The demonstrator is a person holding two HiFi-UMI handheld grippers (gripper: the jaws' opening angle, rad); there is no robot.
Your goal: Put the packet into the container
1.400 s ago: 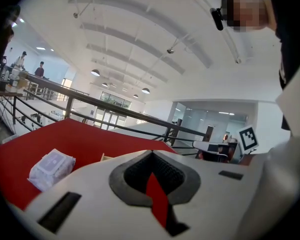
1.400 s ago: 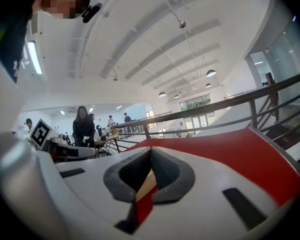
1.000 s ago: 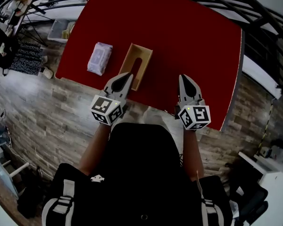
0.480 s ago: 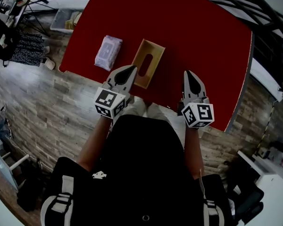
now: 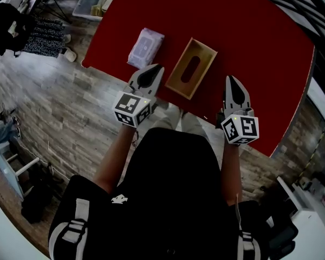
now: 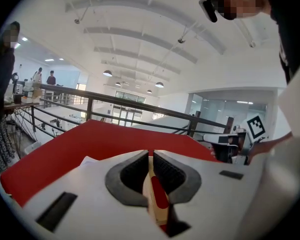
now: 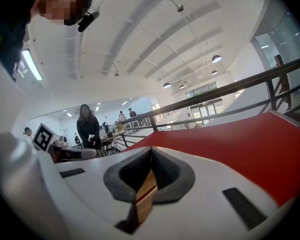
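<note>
Two pairs of tongs hung at the near edge of the red table [image 5: 249, 31], and neither had a thing in its grip. The left tongs [image 5: 156, 68] were pinched right together, tips meeting, nothing between the pads. They pointed across the table edge toward the gap between the packet [image 5: 145, 47] and the container [image 5: 190, 67]. The right tongs [image 5: 231, 80] were closed just as tight and just as empty, held over the table's near edge, off to the right and well apart from the container.

And the packet? It lay flat on the table, pale lilac, outside the container and to its left, with a strip of bare red showing between the two. It sat close to the table's left corner, near the left tongs but not touching them.

The container was a shallow wooden box, set at a slant on the table, with a long rounded slot [image 5: 193, 69] in its top face. Beyond the table, a dark metal railing [image 6: 140, 104] crossed the left gripper view; below it, in the head view, ran a plank floor [image 5: 59, 107].
</note>
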